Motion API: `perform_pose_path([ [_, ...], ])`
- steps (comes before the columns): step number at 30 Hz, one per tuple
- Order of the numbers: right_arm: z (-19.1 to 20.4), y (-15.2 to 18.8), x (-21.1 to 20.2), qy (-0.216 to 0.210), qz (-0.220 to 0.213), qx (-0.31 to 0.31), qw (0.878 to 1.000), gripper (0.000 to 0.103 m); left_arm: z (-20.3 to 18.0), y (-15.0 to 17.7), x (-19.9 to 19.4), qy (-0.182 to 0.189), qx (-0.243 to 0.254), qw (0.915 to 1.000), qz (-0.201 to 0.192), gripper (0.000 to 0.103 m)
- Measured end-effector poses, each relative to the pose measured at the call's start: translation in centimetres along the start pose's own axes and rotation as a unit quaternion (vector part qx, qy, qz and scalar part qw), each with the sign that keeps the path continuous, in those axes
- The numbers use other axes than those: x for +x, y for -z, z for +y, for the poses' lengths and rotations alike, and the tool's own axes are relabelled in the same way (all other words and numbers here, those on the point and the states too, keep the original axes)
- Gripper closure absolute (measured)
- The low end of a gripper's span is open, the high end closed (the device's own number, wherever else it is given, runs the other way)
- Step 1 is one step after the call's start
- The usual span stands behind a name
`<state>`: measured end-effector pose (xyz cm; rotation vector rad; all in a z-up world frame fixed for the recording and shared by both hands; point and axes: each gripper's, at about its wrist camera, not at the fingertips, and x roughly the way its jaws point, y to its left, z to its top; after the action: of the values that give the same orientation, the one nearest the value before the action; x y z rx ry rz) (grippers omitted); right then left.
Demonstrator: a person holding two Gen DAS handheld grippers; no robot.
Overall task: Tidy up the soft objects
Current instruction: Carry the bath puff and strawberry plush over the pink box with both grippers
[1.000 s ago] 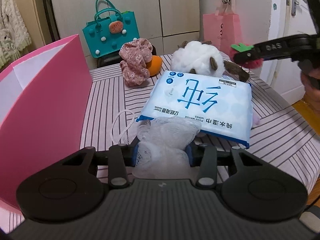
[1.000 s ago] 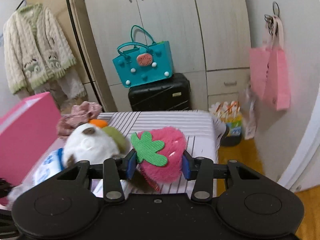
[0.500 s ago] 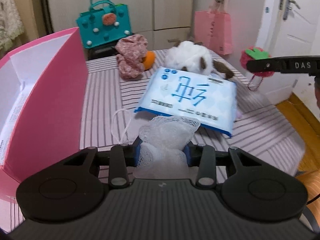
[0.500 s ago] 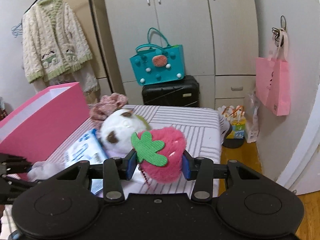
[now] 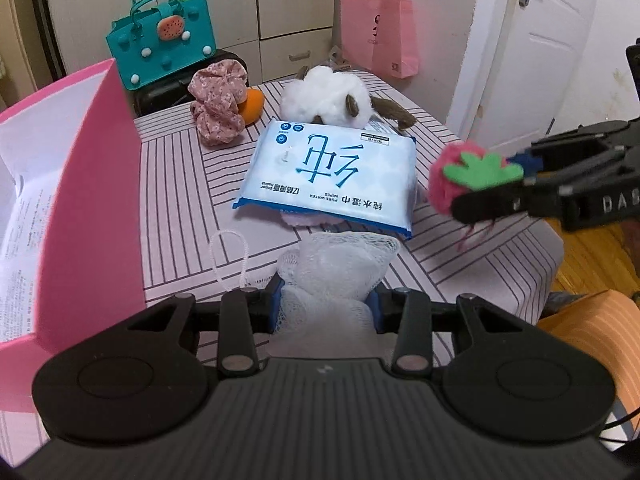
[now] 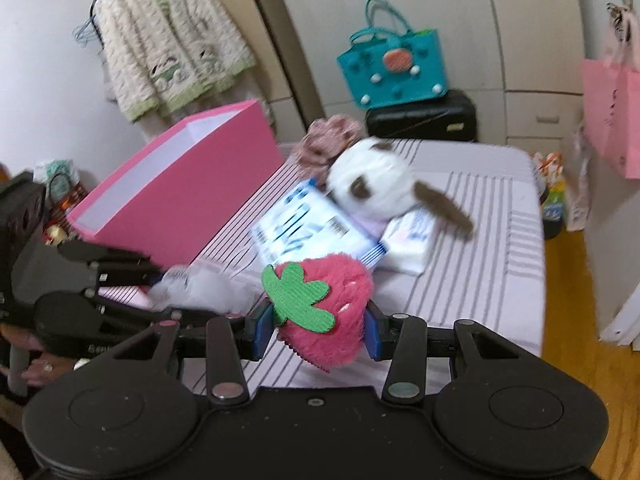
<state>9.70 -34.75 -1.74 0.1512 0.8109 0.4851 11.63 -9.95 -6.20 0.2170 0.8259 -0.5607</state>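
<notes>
Pink box (image 5: 80,184) stands along the table's (image 5: 480,256) left edge, open, wipes pack (image 5: 332,176) mid-table. My left gripper (image 5: 326,304) is clamped on the mesh pouf (image 5: 336,268) over the near edge; my right gripper (image 6: 316,326) squeezes the strawberry plush (image 6: 332,304) off the right edge. Risk I see: both head for the box and collide, or the pouf's loop (image 5: 230,256) snags the box wall.

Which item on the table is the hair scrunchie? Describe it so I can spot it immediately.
Start at the striped table and look to its far edge, just past the open pink box. There the scrunchie sits beside an orange ball, left of the white plush. It is the only ruffled, pink floral-print fabric ring.
</notes>
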Motion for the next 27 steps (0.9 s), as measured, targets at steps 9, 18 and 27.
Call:
perform_pose_path([
  [9,3.0,0.8,0.1,-0.021,0.049,-0.014,0.999,0.053,0.6,0.4,-2.4,0.012,0.016,0.9996,0.018,0.065],
  [18,6.3,0.5,-0.7,-0.044,0.072,-0.019,0.996,0.053,2.1,0.8,-5.3,0.055,0.013,0.9965,0.062,0.065],
  [27,10.1,-1.0,-1.0,-0.071,0.103,-0.021,0.992,0.053,5.1,0.5,-10.0,0.077,0.002,0.9932,0.088,0.065],
])
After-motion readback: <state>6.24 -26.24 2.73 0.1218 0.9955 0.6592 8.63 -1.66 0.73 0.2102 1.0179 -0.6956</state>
